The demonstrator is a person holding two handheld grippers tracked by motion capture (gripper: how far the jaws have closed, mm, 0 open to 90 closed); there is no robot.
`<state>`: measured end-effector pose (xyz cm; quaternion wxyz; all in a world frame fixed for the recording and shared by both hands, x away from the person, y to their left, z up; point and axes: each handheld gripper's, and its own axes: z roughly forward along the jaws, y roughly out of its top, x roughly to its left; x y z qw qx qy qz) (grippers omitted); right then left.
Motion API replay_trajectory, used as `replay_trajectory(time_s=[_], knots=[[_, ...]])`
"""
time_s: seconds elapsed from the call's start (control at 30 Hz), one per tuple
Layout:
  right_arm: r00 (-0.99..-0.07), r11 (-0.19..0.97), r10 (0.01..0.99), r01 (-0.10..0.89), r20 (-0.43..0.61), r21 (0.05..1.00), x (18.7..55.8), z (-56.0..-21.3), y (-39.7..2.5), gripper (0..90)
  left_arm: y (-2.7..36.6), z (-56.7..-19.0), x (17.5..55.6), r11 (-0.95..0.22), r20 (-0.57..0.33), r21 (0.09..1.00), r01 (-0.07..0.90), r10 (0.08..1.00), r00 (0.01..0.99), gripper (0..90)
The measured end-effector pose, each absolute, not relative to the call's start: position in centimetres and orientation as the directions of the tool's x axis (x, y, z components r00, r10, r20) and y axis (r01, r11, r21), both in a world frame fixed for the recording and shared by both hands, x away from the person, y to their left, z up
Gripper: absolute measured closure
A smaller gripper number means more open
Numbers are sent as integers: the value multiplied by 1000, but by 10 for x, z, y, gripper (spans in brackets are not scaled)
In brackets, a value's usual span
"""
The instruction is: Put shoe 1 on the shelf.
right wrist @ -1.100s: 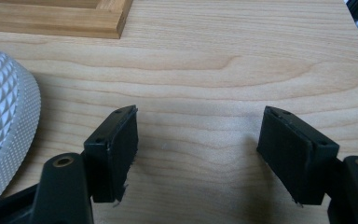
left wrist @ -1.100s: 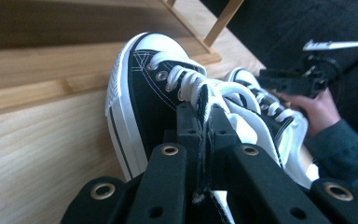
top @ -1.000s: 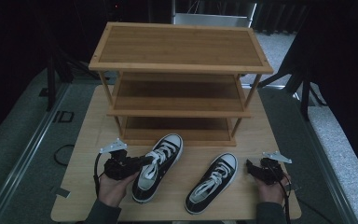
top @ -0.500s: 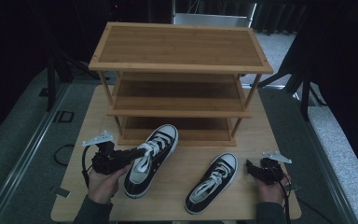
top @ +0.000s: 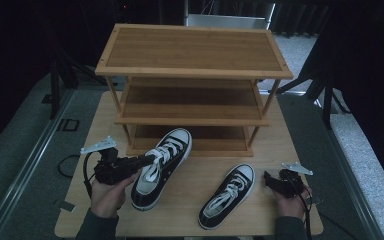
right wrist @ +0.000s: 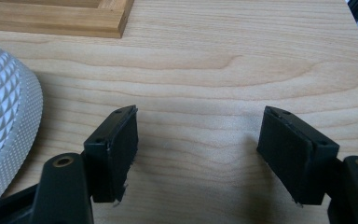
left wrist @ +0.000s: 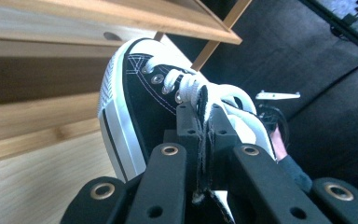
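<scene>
A black-and-white sneaker (top: 162, 162) lies left of centre on the wooden table (top: 190, 212), its toe close to the lowest level of the three-tier wooden rack (top: 192, 50). My left gripper (top: 147, 160) is shut on it at the laces. The left gripper view shows the jaws (left wrist: 204, 121) clamped on the tongue and white laces of that sneaker (left wrist: 130, 102), under a rack board (left wrist: 74, 18). The second sneaker (top: 227, 195) lies at the front right. Just right of its toe, my right gripper (top: 272, 181) rests open, its jaws (right wrist: 198, 140) over bare wood and the sneaker's white toe cap (right wrist: 4, 116) to their left.
The rack's three shelves hold nothing. Its base frame (right wrist: 56, 18) lies just beyond my right gripper. The table edge runs close behind both hands, with grey floor (top: 25, 150) on either side. A cable (top: 72, 167) loops off the left edge.
My left gripper has carried the sneaker left and a little toward the rack, so its toe now lies nearer the lowest shelf. The right gripper and second sneaker have not moved.
</scene>
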<state>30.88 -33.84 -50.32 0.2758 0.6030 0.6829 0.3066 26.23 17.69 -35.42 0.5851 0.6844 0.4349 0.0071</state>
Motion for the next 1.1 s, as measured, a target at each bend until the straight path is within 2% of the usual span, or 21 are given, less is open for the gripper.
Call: replay_trajectory(time_s=[0.6, 1.1], knots=[[-122, 85, 993, 655, -7, 751, 309, -503, -338, 283, 170, -311, 269, 111, -500, 836, 538, 559, 662, 871], [-123, 87, 992, 654, -8, 752, 310, -503, -338, 284, 156, -291, 304, 170, -478, 853, 493, 633, 609, 871]])
